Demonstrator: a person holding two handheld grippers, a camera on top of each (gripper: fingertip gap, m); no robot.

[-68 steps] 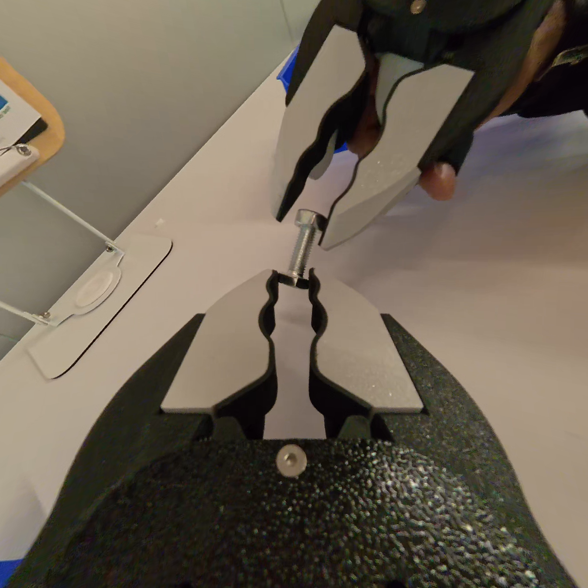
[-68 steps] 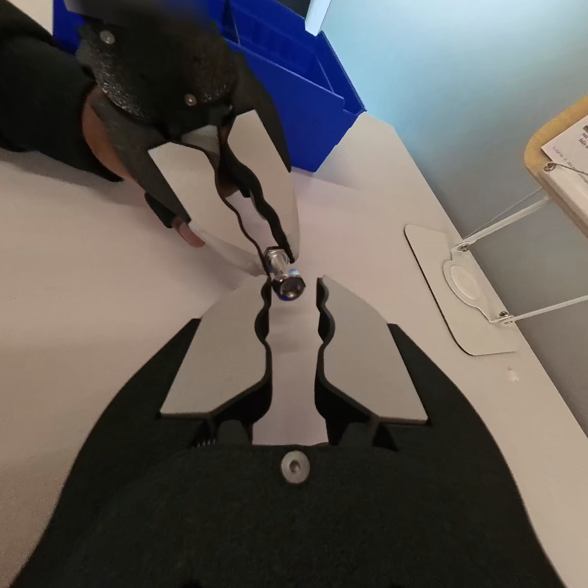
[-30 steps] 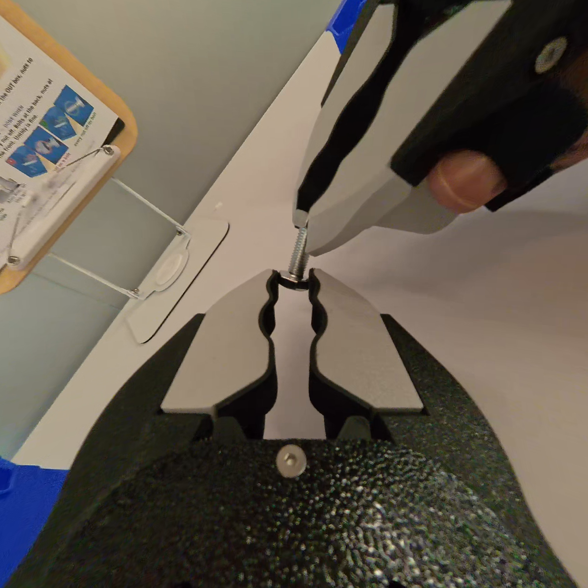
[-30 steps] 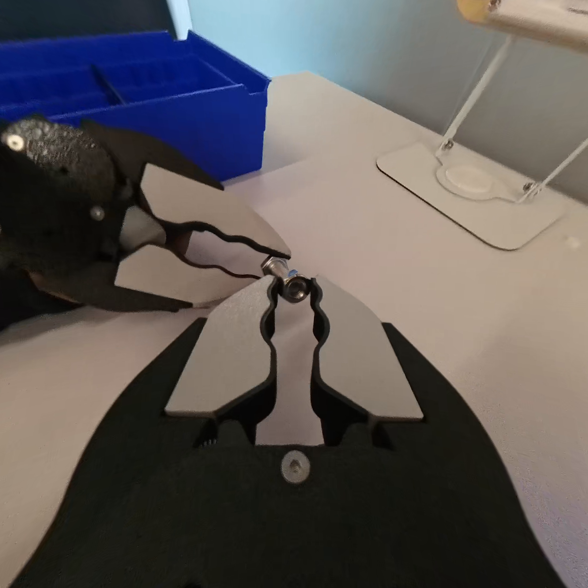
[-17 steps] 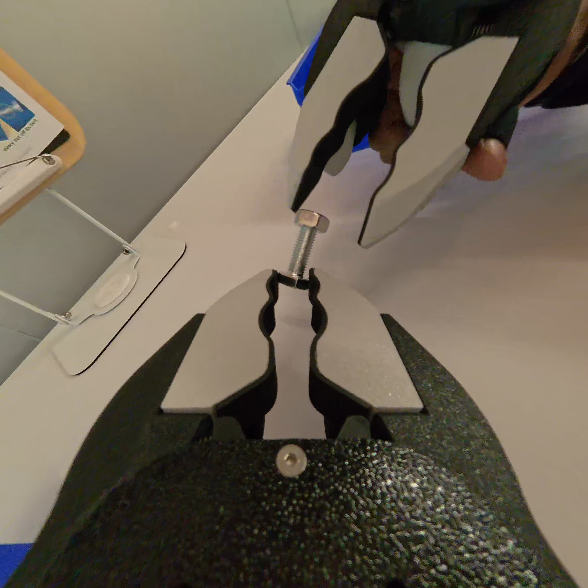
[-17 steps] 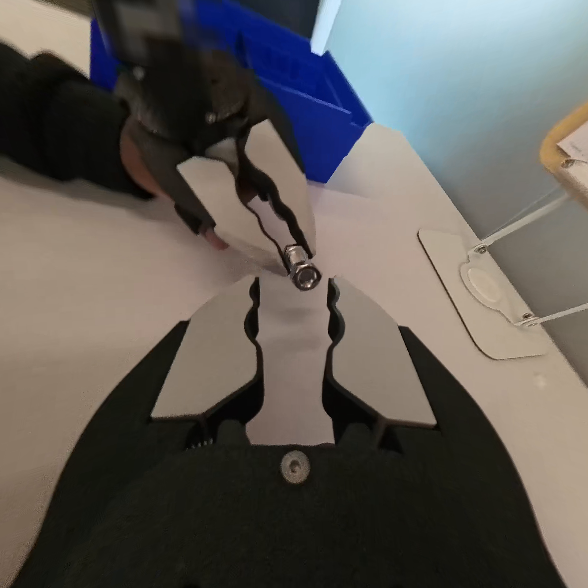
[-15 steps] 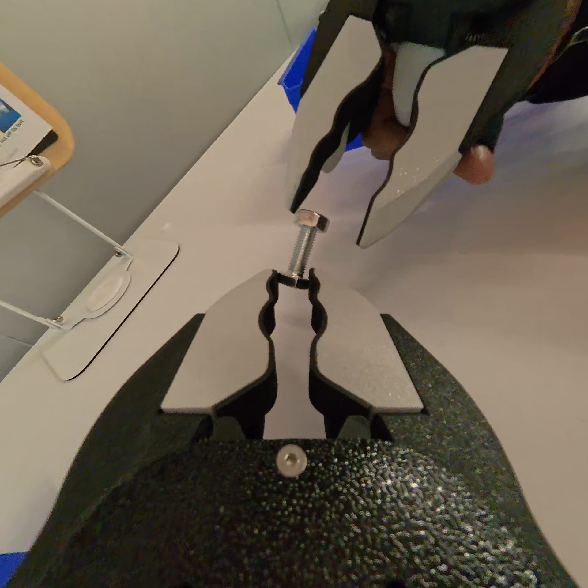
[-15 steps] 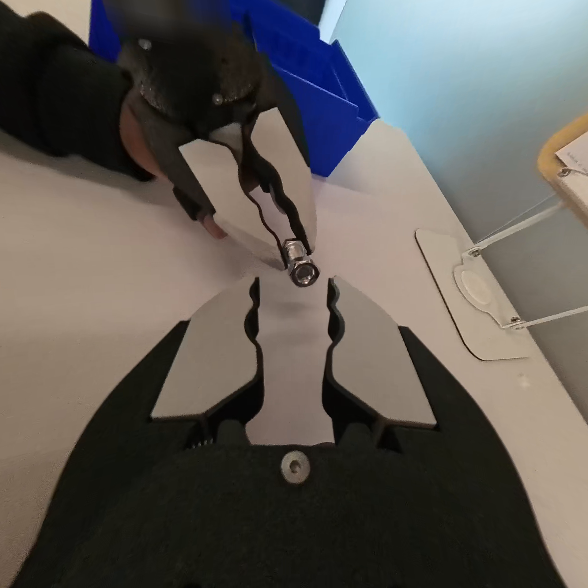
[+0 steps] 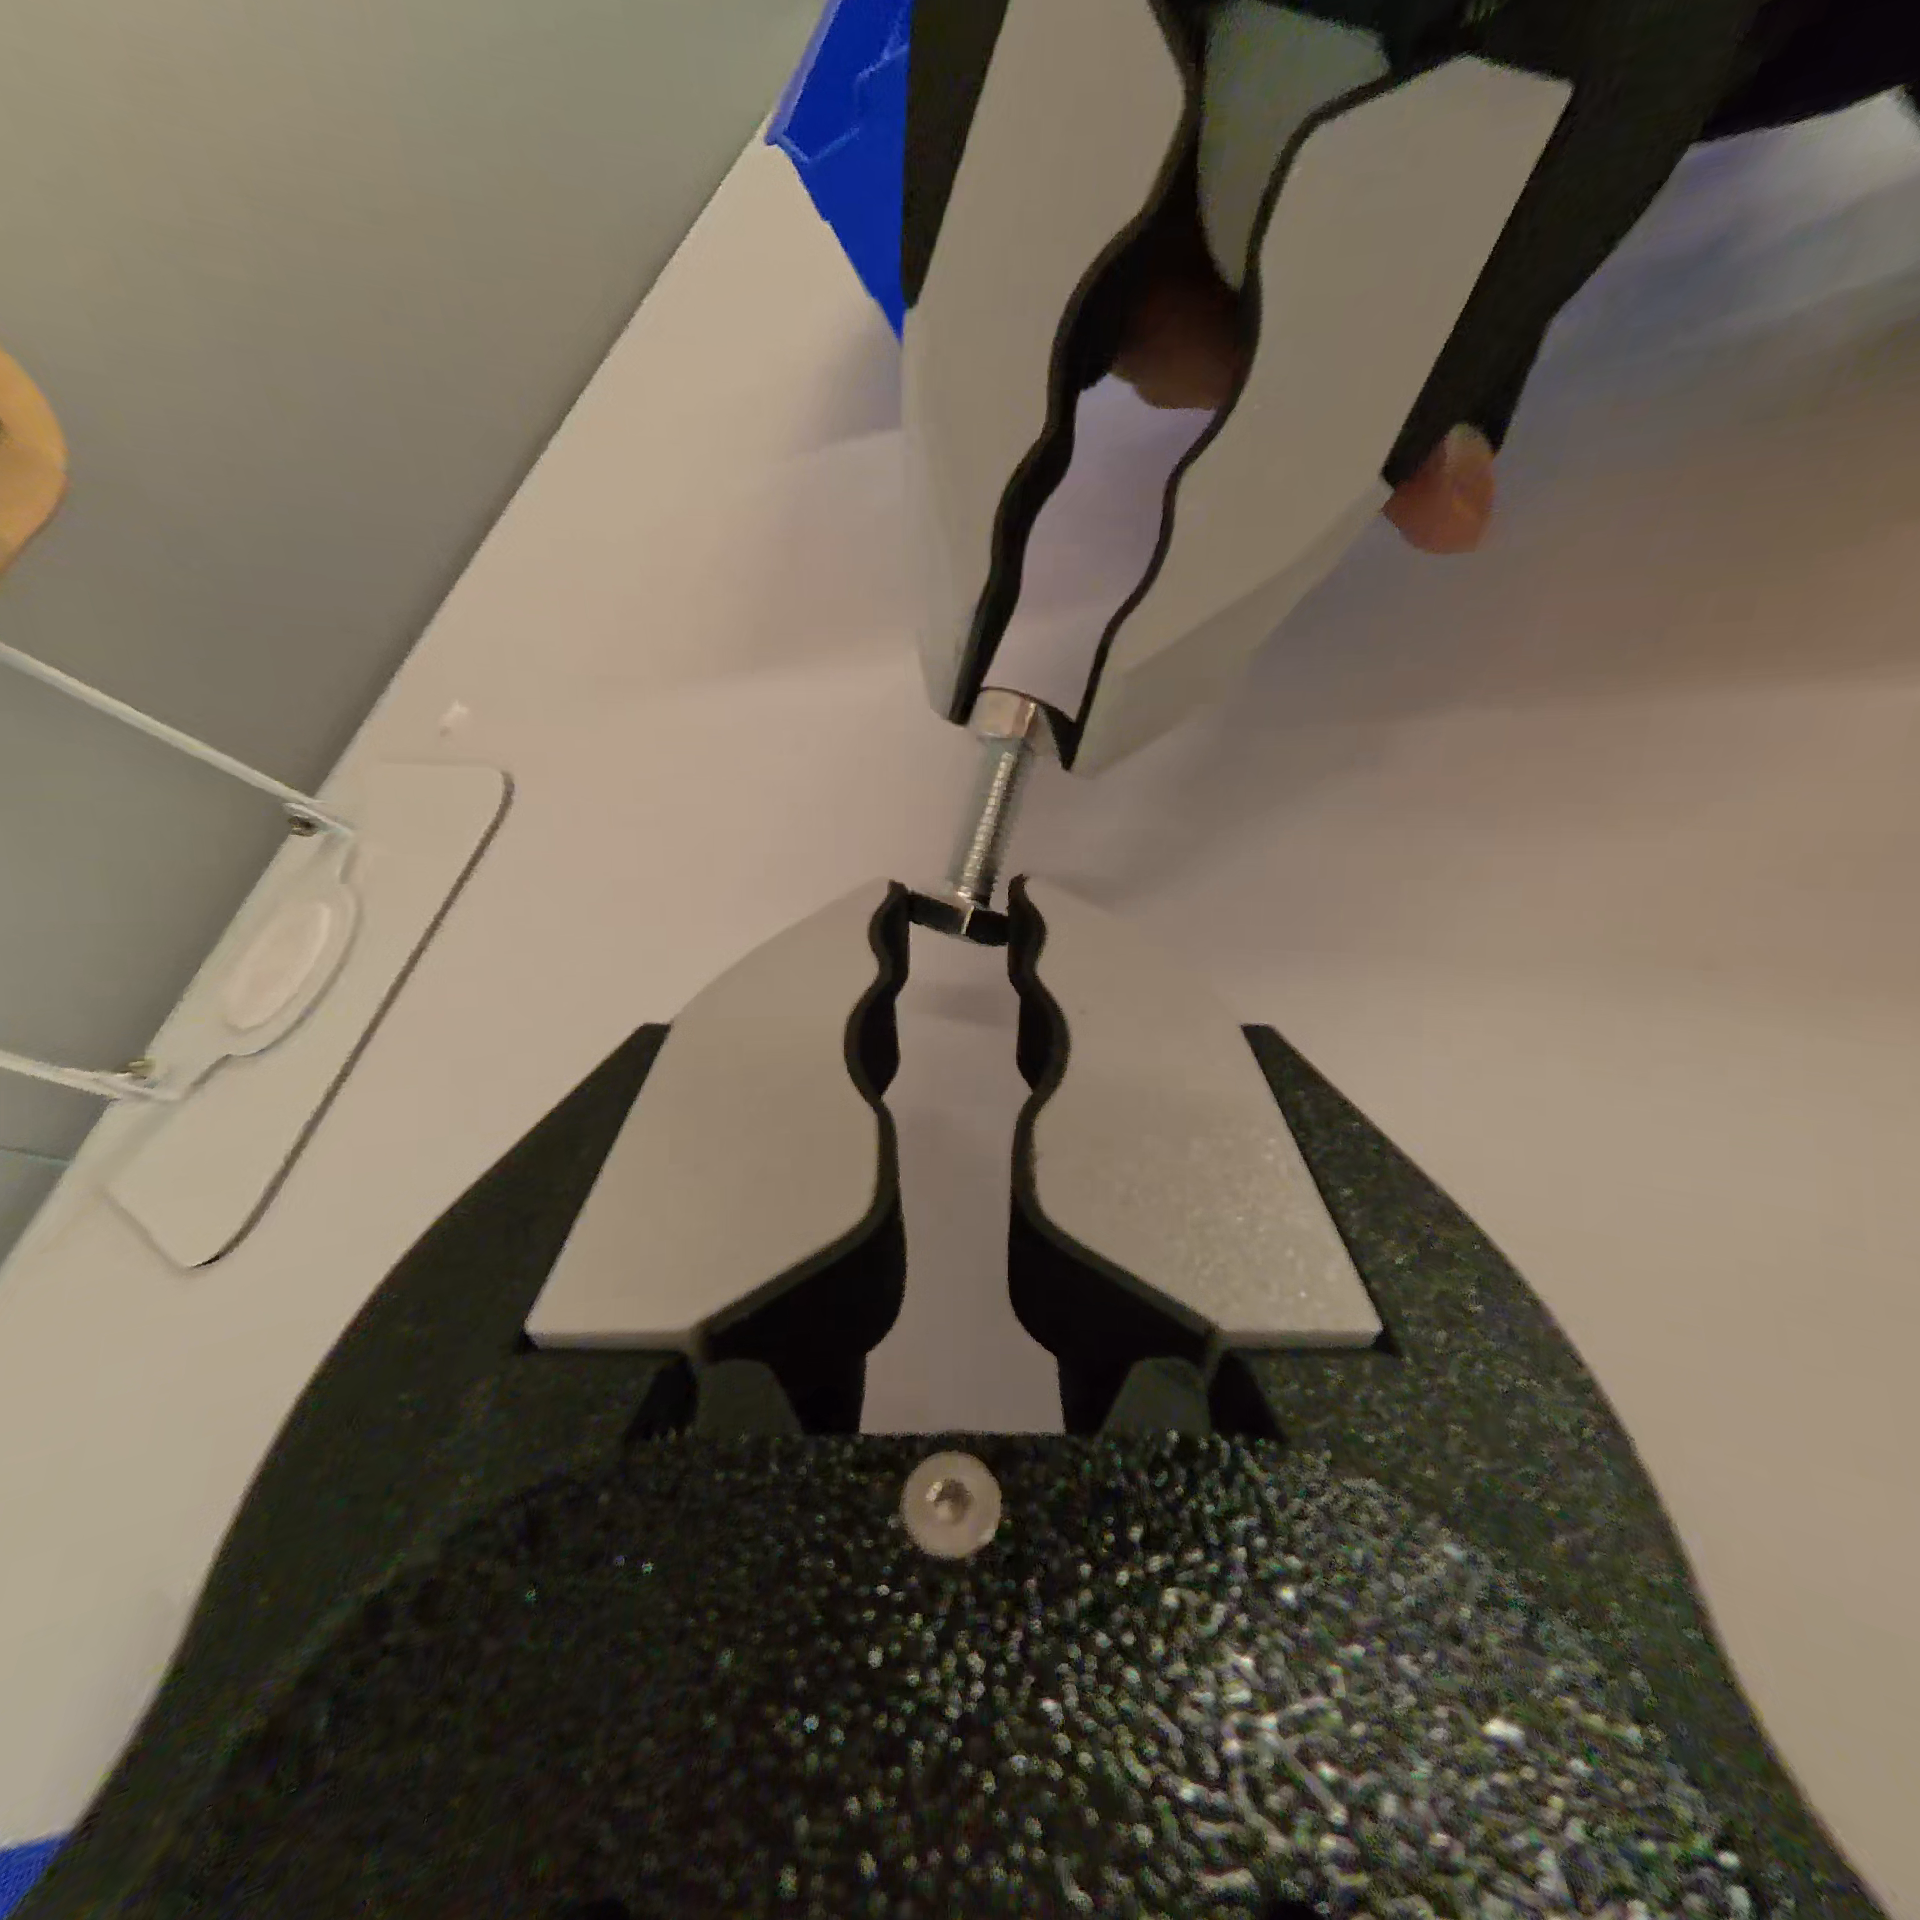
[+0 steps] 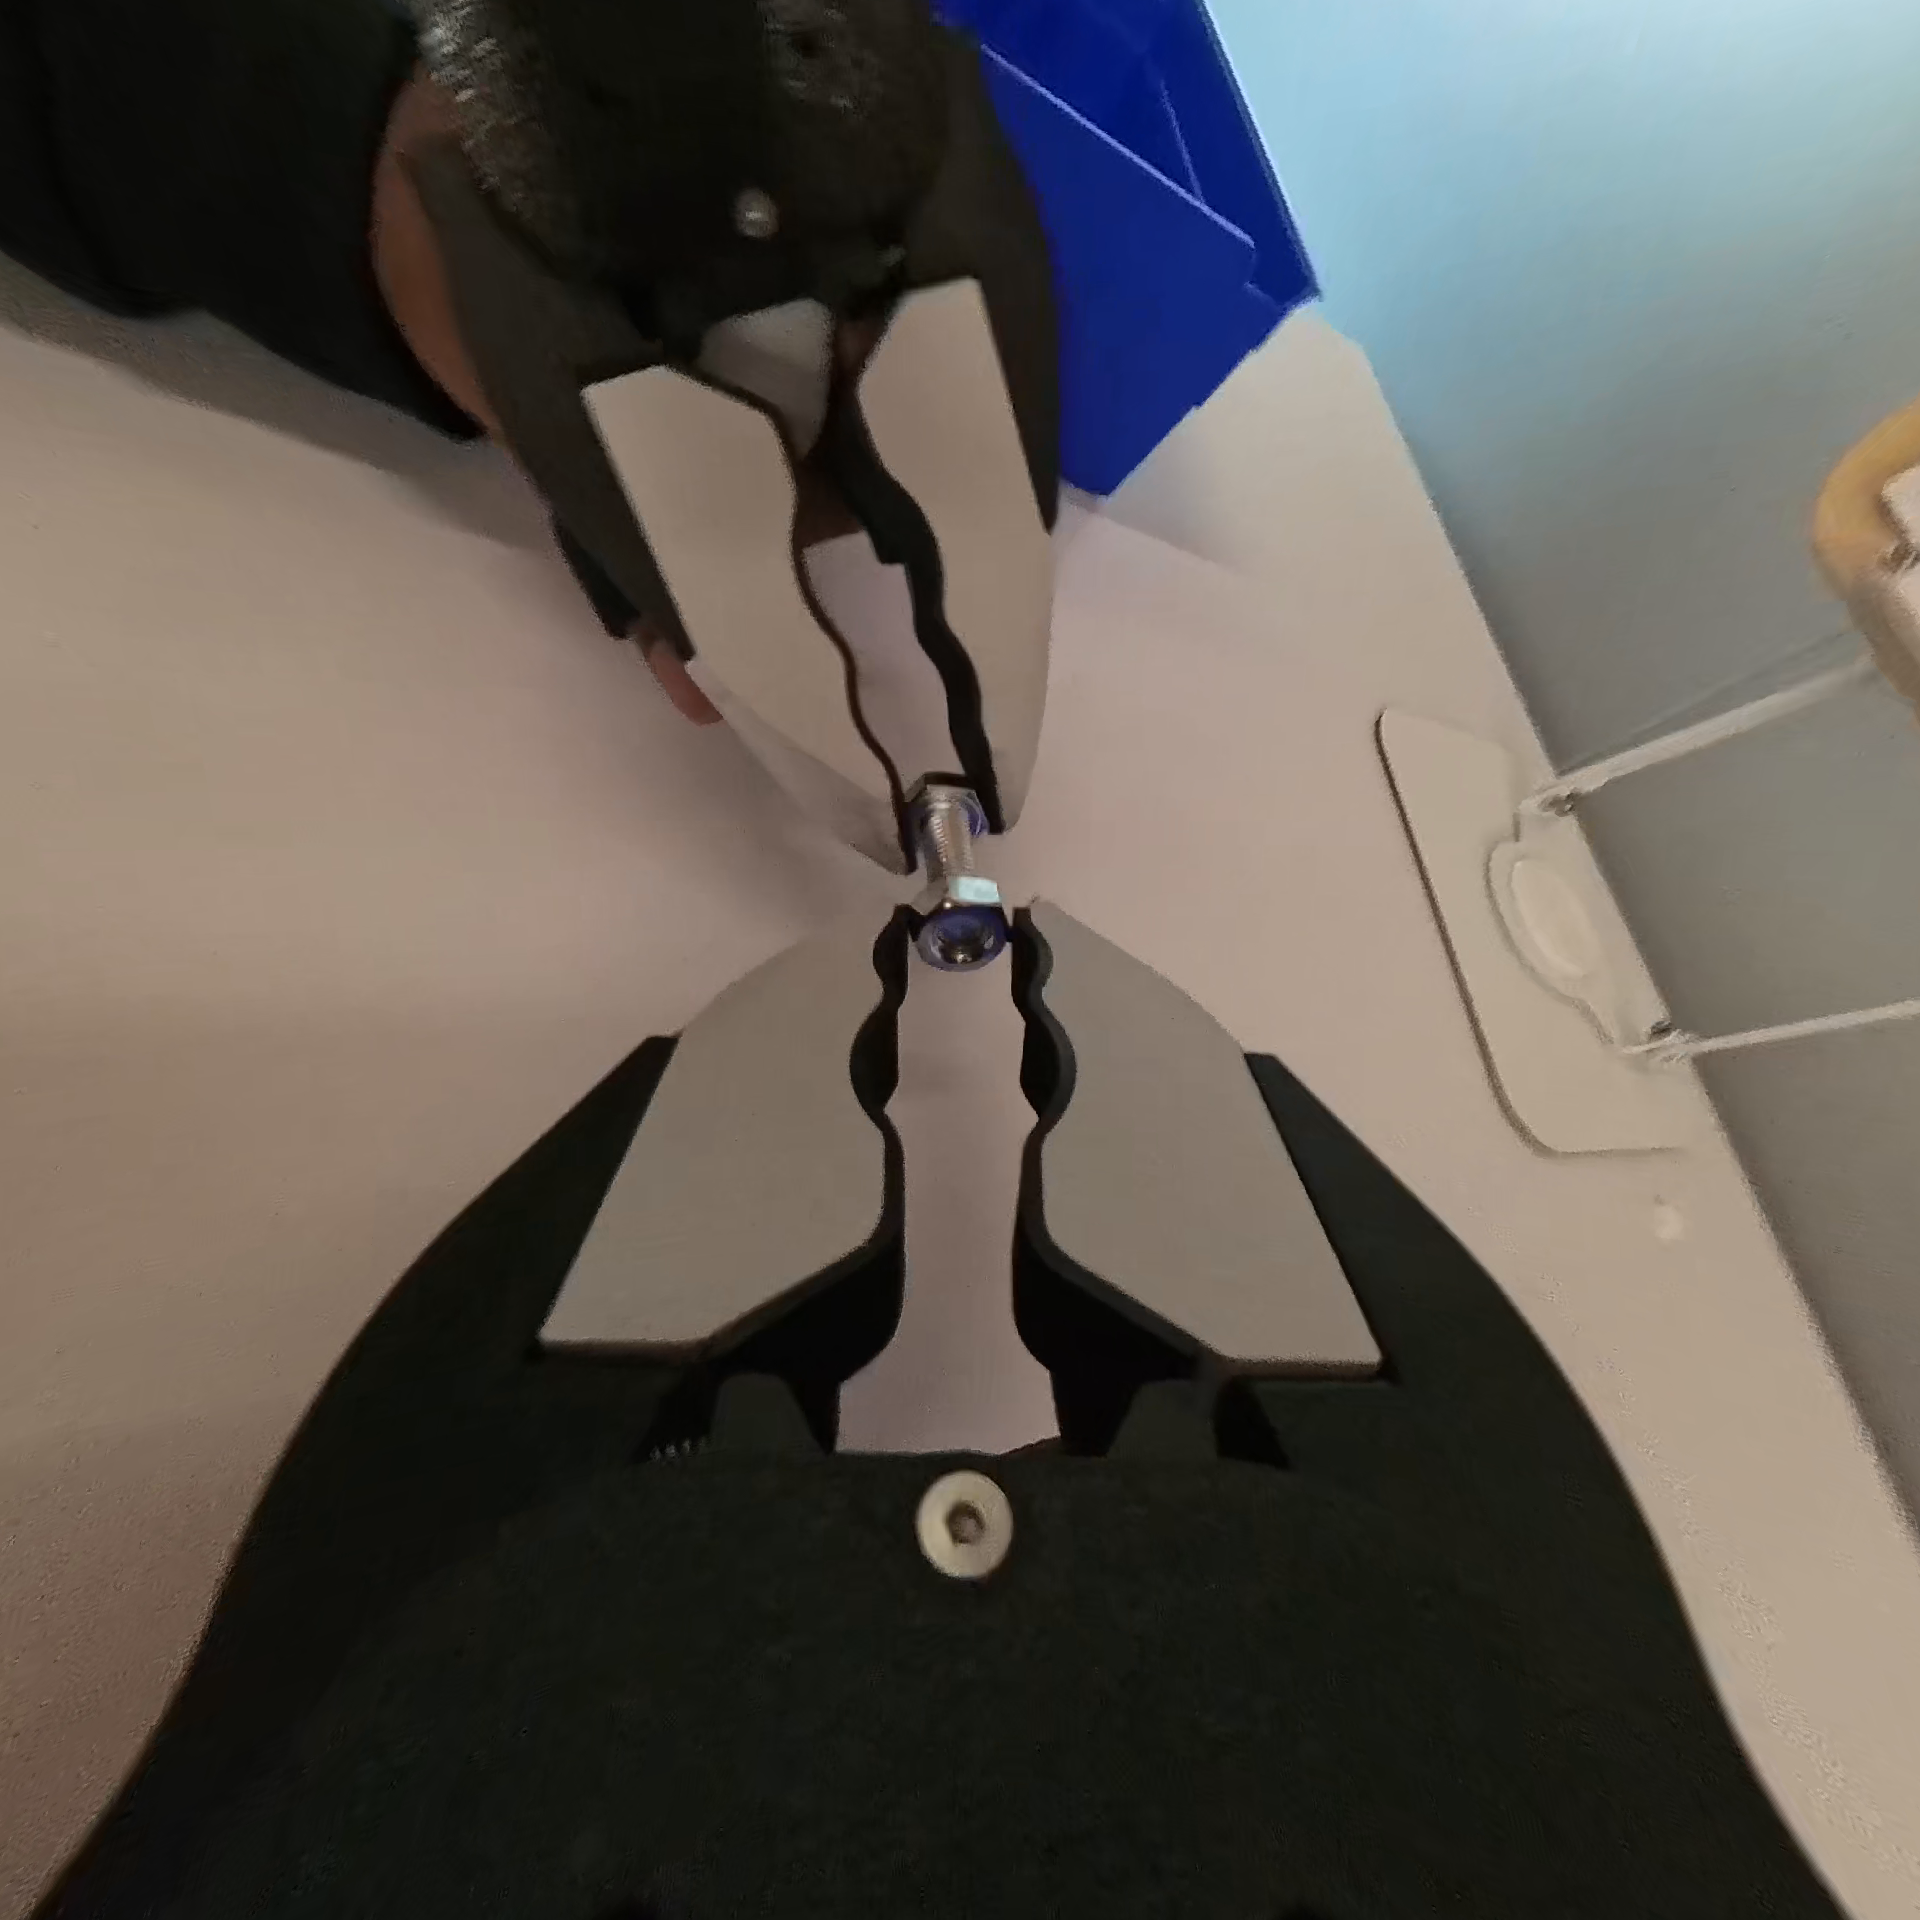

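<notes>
Silver threaded bolt point(image 9: 985, 821) with a silver nut point(image 9: 940, 918); grey fingers point(image 9: 748, 1122) edged black, on speckled black bodies; white tabletop point(image 9: 1558, 831); blue bin point(image 10: 1143, 312); pale grey wall point(image 9: 364, 260).

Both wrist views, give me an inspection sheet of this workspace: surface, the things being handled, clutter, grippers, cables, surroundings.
Surface: white table, mostly bare.
Handled things: one silver bolt with a hex nut at one end, held above the table between the two grippers.
Clutter: blue bin at the far edge; white base plate of a clear stand carrying a wooden clipboard.
Grippers: left gripper shut on the bolt's head end; right gripper shut on the nut. Each is held by a hand in a black fingerless glove.
Cables: nothing seen.
Surroundings: plain grey wall.
</notes>
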